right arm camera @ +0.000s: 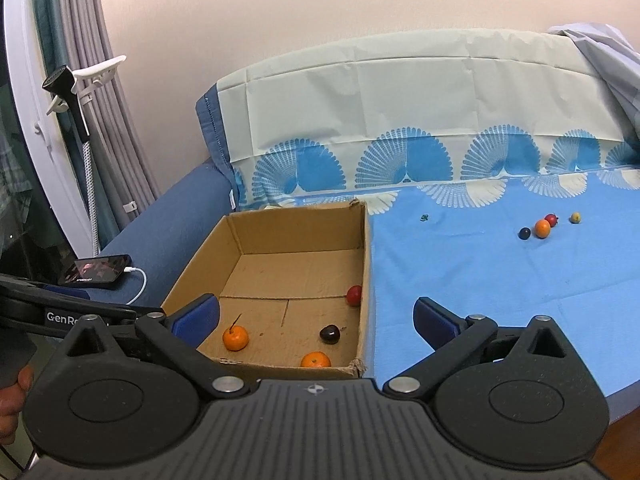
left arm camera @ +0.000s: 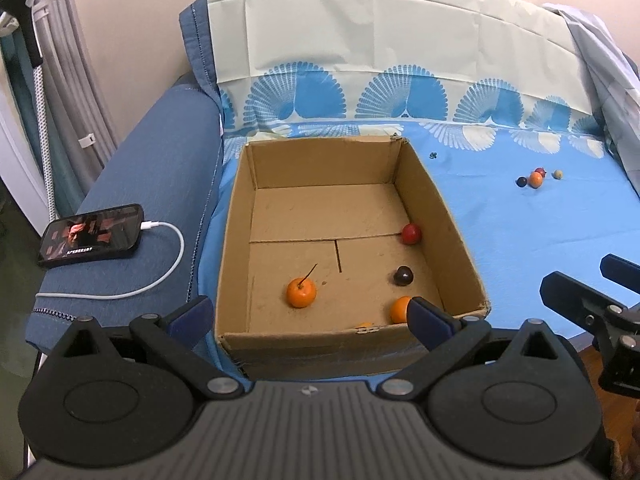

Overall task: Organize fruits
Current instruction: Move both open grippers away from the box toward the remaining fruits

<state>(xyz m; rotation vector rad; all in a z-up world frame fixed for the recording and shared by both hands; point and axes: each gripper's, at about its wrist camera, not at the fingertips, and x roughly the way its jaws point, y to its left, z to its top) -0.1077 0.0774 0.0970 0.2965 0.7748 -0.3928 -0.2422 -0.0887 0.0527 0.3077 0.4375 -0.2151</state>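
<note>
Tongs (right arm camera: 316,316) agape — blue sofa cloth (right arm camera: 500,280)

Pretty plain peach wall (right arm camera: 280,8), blue sofa (left arm camera: 160,152) under a fan-print sheet (left arm camera: 520,232), grey curtains (right arm camera: 116,120) on the left.

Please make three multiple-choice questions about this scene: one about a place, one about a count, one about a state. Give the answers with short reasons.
1. Where does the phone lie?
A. inside the box
B. on the dark blue armrest left of the cardboard box
C. on the light blue sheet

2. How many fruits lie loose on the sheet?
A. four
B. one
C. nine

3. How is the right hand-held gripper?
A. shut on an orange
B. shut and empty
C. open and empty

Answers: 1 B, it rests there with its white cable plugged in. 2 A, a cluster of four shows. 3 C, its blue pads stand wide apart.
</note>
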